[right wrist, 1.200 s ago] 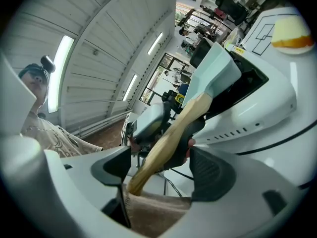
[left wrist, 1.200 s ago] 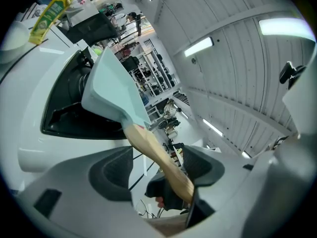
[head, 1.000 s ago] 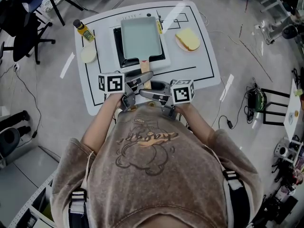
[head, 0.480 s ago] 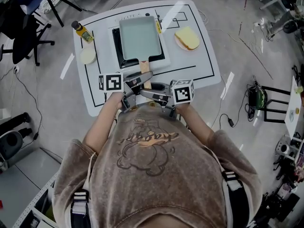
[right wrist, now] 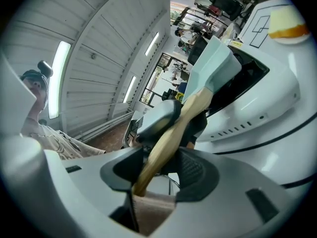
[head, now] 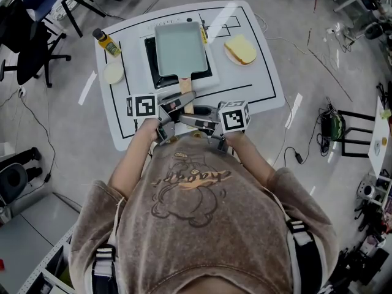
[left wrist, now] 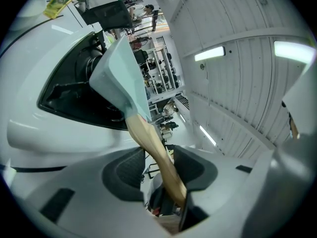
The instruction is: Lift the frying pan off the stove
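frying pan (head: 179, 46) sits flat on stove (head: 150, 63), wooden handle (head: 185, 94) pointing at person | left gripper (left wrist: 159, 167) jaws just closing, clamped on handle | right gripper (right wrist: 163, 170) jaws just closing, clamped on handle end, nearer person

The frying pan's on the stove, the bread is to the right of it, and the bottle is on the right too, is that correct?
Not quite. The bottle stands at the far left corner of the table, left of the stove, not on the right; the head view shows it. The frying pan is on the stove, and the bread is to its right.
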